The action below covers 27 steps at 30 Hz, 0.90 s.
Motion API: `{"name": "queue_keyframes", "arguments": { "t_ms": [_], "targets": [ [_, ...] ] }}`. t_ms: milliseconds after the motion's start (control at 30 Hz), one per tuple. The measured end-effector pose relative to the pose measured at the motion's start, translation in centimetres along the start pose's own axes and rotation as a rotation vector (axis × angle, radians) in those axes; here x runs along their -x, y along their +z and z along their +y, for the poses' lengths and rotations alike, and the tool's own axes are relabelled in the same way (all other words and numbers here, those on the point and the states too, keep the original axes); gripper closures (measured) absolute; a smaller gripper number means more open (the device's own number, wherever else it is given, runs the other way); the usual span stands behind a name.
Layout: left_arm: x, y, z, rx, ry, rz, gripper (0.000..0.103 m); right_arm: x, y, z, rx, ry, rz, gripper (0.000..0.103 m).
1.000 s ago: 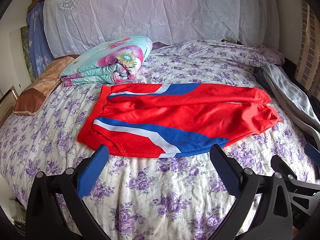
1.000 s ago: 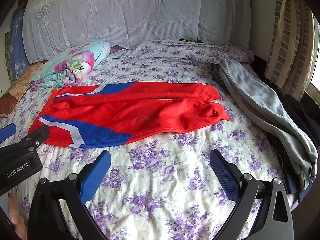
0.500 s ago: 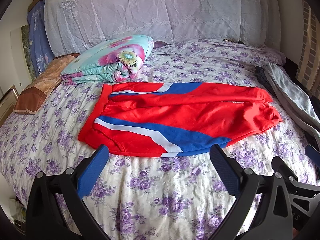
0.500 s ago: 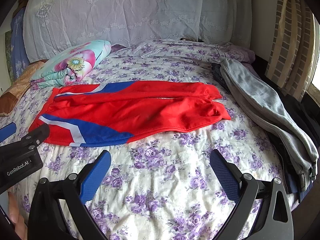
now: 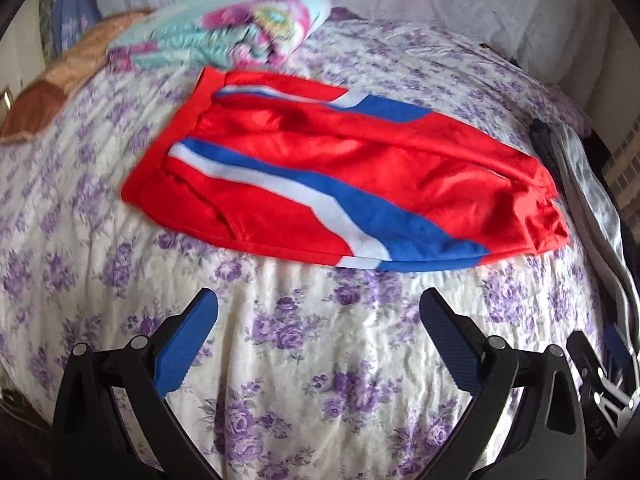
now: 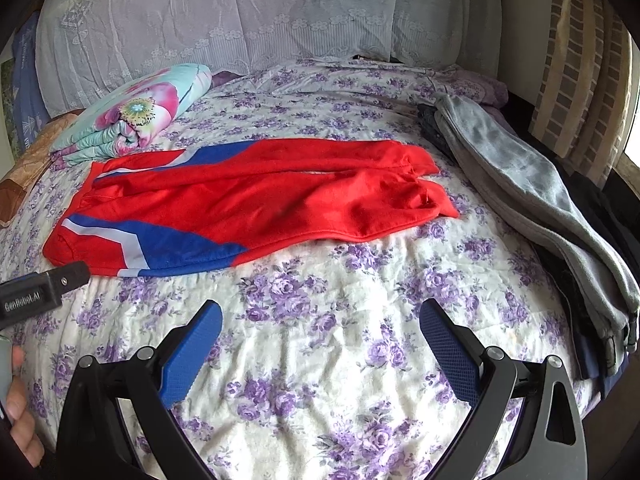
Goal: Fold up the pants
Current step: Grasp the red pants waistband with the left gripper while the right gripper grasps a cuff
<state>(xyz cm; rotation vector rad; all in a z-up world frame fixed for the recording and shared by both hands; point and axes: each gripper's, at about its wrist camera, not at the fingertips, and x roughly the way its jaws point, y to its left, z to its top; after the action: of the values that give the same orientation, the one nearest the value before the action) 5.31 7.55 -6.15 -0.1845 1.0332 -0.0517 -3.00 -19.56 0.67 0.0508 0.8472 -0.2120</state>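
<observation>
Left wrist view: the left gripper (image 5: 318,316) hangs over bare floral bedspread (image 5: 304,380), fingers spread wide, nothing between them. The red pants (image 5: 340,176) lie flat ahead, waistband toward the left side of the bed, cuffs toward the right, the two legs side by side and blue-and-white stripes facing up. Spread out this way, they look ready for a first lengthwise fold. The near edge of the pants is apart from the fingertips. A folded floral quilt (image 5: 236,28) sits just beyond the waistband, out of the working area. The frame is smeared by blur, so fine creases cannot be read.

Right wrist view: the right gripper (image 6: 320,320) is also spread wide and empty, over the bedspread nearer the cuff end. The pants (image 6: 256,204) lie ahead and to the left. The body of the left gripper (image 6: 42,290) juts in at the left edge, near the waistband corner, with part of a hand (image 6: 20,404) below it. Each tool likely covers one end. A grey garment (image 6: 528,200) lies along the right side, apart from the pants.
</observation>
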Motion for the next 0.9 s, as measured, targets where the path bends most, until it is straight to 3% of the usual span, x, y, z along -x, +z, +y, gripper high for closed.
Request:
{"name": "queue_keyframes", "arguments": {
  "t_ms": [100, 200, 333, 367, 433, 500, 567, 700, 900],
  "targets": [
    [-2.7, 2.0, 4.7, 0.166, -0.042, 0.097, 0.005, -0.1, -0.2, -0.7, -0.022, 0.016, 0.011, 0.003],
    [-4.6, 3.4, 8.5, 0.304, -0.067, 0.133, 0.005, 0.1, -0.4, -1.2, -0.024, 0.013, 0.005, 0.004],
    [-6.1, 5.0, 10.6, 0.378, -0.093, 0.138, 0.009, -0.2, -0.6, -2.2, -0.034, 0.005, 0.024, 0.004],
    [-6.5, 5.5, 10.6, 0.378, -0.093, 0.129, 0.017, -0.4, -0.7, -2.5, -0.040, 0.004, 0.032, 0.004],
    [-7.2, 7.0, 10.5, 0.334, -0.018, 0.107, 0.079, -0.6, -0.7, -3.3, -0.047, -0.006, 0.045, 0.004],
    [-7.8, 7.8, 11.1, 0.345, -0.058, 0.104, 0.094, -0.8, -0.4, -4.1, -0.039, -0.008, 0.055, 0.003],
    [-7.2, 7.6, 11.7, 0.365, -0.100, 0.075, 0.096, -1.1, 0.2, -5.4, -0.032, -0.003, 0.060, 0.004],
    [-5.3, 5.9, 11.9, 0.347, -0.118, -0.014, 0.096, -2.9, 3.2, -8.8, -0.057, 0.012, 0.099, 0.004],
    [-6.4, 5.5, 12.4, 0.327, -0.107, -0.042, 0.095, -10.4, 7.7, -14.6, -0.288, 0.129, 0.264, 0.004]
  ]
}}
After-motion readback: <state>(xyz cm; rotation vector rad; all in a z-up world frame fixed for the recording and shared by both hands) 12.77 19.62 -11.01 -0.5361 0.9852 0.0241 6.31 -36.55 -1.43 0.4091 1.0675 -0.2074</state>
